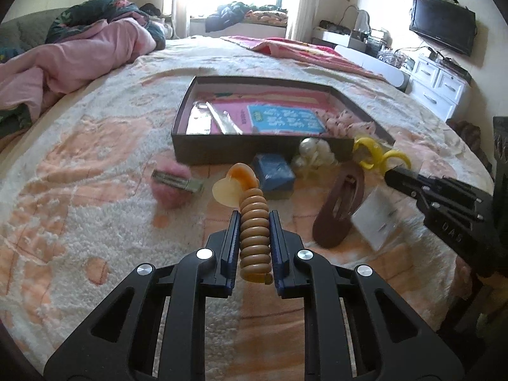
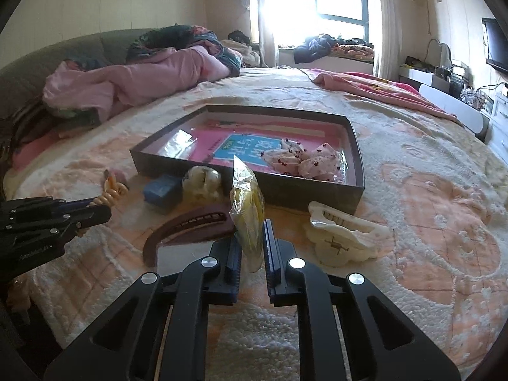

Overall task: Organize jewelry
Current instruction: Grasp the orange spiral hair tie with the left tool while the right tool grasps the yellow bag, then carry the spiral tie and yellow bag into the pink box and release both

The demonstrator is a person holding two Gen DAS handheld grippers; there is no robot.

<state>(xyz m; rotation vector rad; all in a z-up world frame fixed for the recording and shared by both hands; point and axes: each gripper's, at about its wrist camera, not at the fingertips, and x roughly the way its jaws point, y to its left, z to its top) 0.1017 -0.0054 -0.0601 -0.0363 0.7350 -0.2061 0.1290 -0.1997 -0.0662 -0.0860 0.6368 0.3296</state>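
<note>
My left gripper [image 1: 254, 219] is shut on a tan spiral hair tie [image 1: 254, 235] with a pale heart charm [image 1: 227, 190], held above the bedspread. It also shows in the right wrist view [image 2: 108, 198]. My right gripper [image 2: 250, 225] is shut on a yellow hair clip in a clear bag [image 2: 247, 209]; the clip shows in the left wrist view [image 1: 377, 155]. The dark open box [image 1: 203, 152] lies ahead, holding a pink card, clear packets and pink dotted scrunchies [image 2: 304, 162].
On the bedspread in front of the box lie a brown hair claw [image 1: 339, 203], a blue block [image 1: 273, 171], a cream pearl piece [image 1: 314, 152], a pink pom clip [image 1: 174, 184] and a white claw clip [image 2: 346, 235]. Pink bedding [image 1: 79, 54] lies far left.
</note>
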